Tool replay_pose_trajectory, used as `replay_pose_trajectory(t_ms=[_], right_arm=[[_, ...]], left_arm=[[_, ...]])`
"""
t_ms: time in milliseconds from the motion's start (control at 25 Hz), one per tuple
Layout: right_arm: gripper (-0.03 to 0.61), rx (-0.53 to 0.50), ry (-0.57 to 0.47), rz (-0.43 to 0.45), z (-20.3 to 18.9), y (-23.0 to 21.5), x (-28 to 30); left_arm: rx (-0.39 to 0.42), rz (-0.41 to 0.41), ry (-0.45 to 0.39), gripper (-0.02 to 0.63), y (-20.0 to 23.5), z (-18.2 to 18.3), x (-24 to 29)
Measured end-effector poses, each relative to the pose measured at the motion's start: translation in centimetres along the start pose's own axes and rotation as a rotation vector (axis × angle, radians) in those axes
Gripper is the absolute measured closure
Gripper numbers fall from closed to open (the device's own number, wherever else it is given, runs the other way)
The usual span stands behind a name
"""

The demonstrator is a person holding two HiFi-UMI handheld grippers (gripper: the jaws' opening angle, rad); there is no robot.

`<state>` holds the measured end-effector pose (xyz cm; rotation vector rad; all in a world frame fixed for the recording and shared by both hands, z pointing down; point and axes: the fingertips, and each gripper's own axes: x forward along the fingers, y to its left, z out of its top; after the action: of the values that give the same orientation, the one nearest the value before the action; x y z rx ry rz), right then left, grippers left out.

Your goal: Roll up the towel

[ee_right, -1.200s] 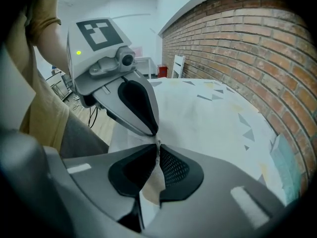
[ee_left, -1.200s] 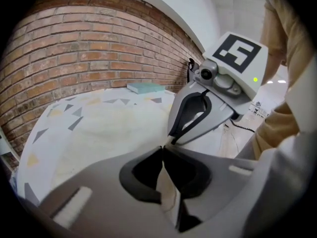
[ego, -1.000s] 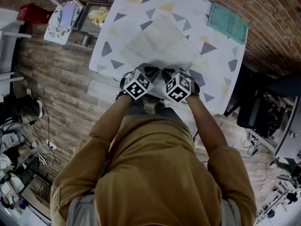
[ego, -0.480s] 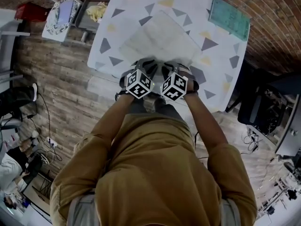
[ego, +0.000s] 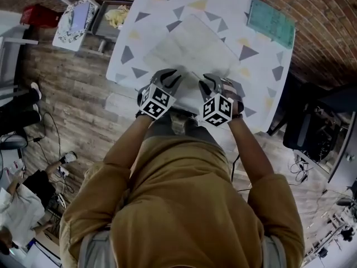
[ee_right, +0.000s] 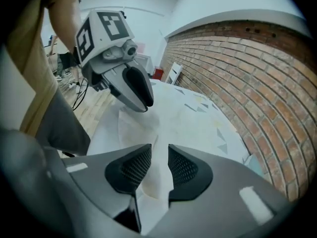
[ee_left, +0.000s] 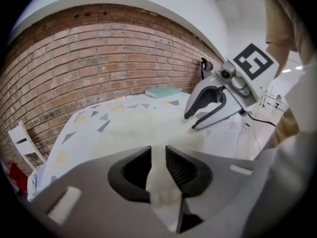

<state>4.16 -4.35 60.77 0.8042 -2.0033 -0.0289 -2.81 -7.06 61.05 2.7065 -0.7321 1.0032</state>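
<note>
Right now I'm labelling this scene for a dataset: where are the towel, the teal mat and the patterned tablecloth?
towel [ego: 191, 48], head view, its flat middle.
teal mat [ego: 270, 22], head view, its centre.
tablecloth [ego: 259, 66], head view, bare part right of the towel.

No legible text, numbers or brands in any view. Left cube [ego: 155, 102] and right cube [ego: 217, 109], at the table's [ego: 262, 94] near edge, carry black-and-white square marker codes only, not letters or digits. Green pad [ego: 270, 24] at the table's far right corner has faint lines on it, too small to read.
</note>
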Motion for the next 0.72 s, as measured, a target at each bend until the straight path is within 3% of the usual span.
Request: replay_pose_trajectory(t_ms=[160,360,720], right_arm=[[0.491,-0.122,-0.026,0.046,-0.2,2.1,-1.4],[0.491,-0.193,-0.002,0.12,-1.9,4.6,-1.3],[0.492,-0.283,0.058,0.116,-3.5,4.4,-0.3]], left_arm=[[0.075,-0.037,0.011,0.518,-1.6,-0.6,-1.2],[0.183,-0.119,0.029,0.518,-4.6,-1.8,-1.6],[0.405,-0.162,0.131,0.518,-5.8,-4.2,-0.9]])
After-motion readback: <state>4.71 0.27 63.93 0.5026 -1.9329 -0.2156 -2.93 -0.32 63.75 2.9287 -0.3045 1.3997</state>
